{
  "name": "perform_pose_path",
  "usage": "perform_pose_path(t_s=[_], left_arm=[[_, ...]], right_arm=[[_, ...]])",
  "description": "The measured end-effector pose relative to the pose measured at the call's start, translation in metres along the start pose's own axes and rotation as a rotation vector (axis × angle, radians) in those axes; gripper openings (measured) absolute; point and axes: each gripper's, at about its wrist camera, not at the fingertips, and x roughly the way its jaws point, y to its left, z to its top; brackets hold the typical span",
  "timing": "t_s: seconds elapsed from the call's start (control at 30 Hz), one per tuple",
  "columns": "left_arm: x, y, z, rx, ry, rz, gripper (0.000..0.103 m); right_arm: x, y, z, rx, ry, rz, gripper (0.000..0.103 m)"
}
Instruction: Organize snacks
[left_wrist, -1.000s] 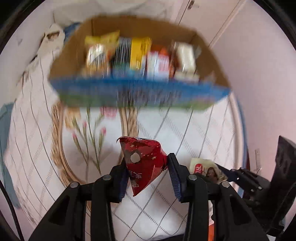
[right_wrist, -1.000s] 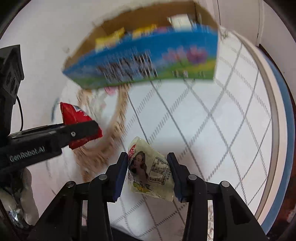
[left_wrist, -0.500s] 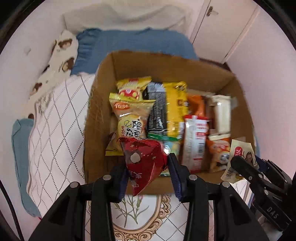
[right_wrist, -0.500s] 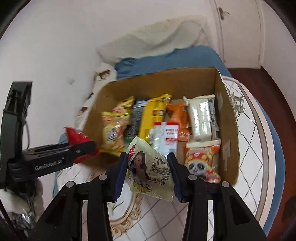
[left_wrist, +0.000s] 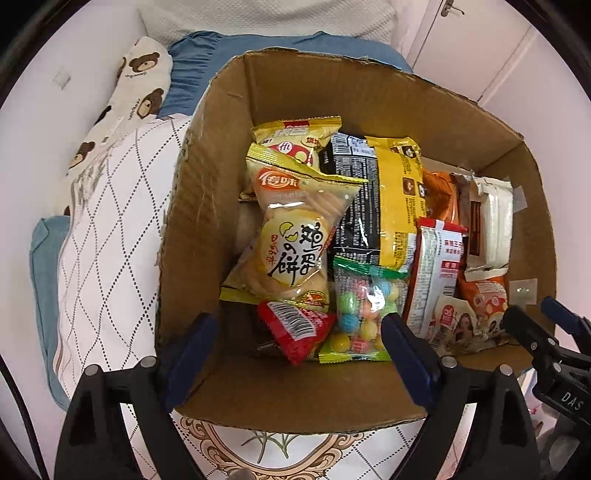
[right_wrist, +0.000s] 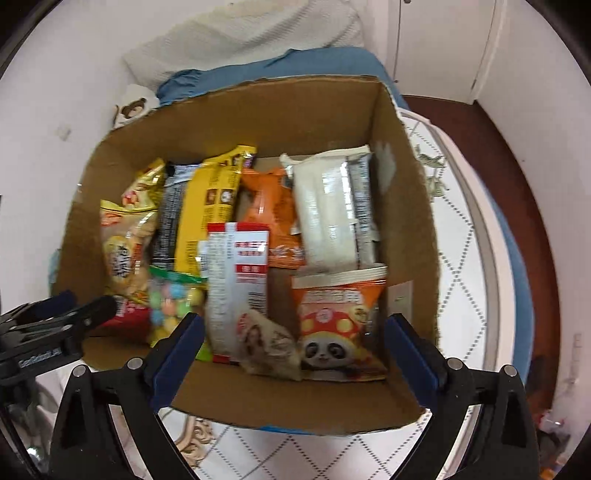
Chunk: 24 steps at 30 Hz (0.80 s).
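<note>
Reading "DAS", the right gripper hovers beside the cardboard box.

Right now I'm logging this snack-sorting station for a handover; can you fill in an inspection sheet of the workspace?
Surface: quilted white cover with diamond stitching.
Job's things: cardboard box packed with snacks; red packet and pale portrait packet lie inside, near the front.
Clutter: nothing seen.
Grippers: left gripper and right gripper over the box, jaws open, empty.
Cables: nothing seen.
Surroundings: bear-print pillow, blue bedding, white door.
</note>
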Motion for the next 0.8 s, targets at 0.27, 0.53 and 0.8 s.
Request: perform_pose_path(t_s=[0.27, 0.53, 0.8], left_arm=[[-0.016, -0.002, -0.005, 0.010, -0.073, 0.019, 0.096], [-0.041, -0.005, -0.014, 0.018, -0.131, 0.014, 0.096], [-0.086, -0.010, -0.047, 0.032, -0.258, 0.039, 0.096]], right_arm=[[-0.008, 0.005, -0.006, -0.018, -0.030, -0.064, 0.101], [-0.034, 0.006, -0.016, -0.020, -0.078, -0.059, 0.101], [-0.076, 0.006, -0.043, -0.029, -0.195, -0.074, 0.101]])
